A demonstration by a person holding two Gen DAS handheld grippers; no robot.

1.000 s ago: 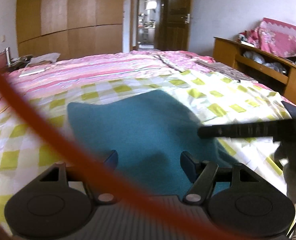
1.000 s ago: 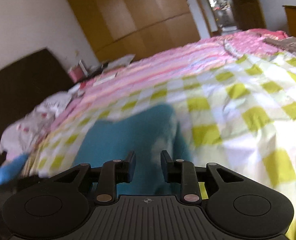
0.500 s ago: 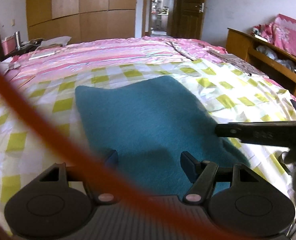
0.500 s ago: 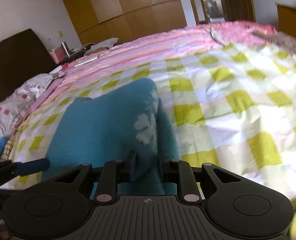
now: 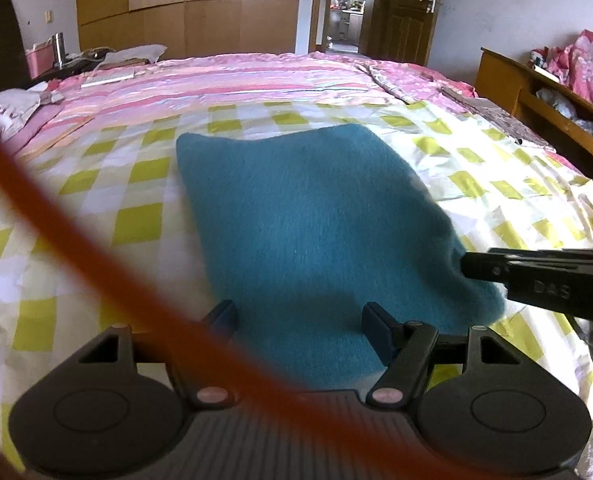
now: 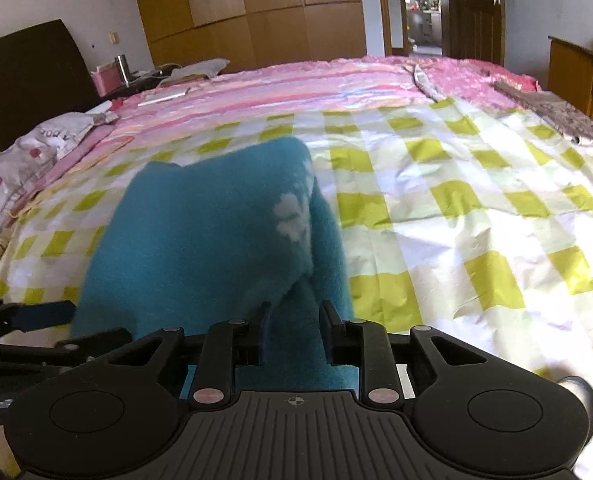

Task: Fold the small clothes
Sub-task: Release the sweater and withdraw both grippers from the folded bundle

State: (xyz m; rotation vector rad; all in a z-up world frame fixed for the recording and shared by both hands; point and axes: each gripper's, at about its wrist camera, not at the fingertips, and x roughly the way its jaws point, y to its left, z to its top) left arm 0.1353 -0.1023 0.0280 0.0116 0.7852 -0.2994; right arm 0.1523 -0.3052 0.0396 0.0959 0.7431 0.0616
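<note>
- On the bed point(image 5: 144, 220), the teal garment point(image 5: 308, 220) lies spread over the checked sheet, near edge toward both grippers.
- Right gripper point(image 6: 294, 326), apart 1 second ago, is now clamped on the garment's near right edge.
- Left gripper point(image 5: 296, 316) stays wide apart above the cloth, holding nothing.
- Looks like 1 fold is about to start.

Teal fuzzy garment point(image 5: 316, 216), with a few white flower-ish blotches point(image 6: 292, 216) on the raised side. It's on a white sheet with yellow-green checks point(image 6: 476, 216); past that the bed cover is pink stripes point(image 5: 232, 80). Both grippers are black, and an orange cable point(image 5: 56, 216) blurs across the left view.
</note>
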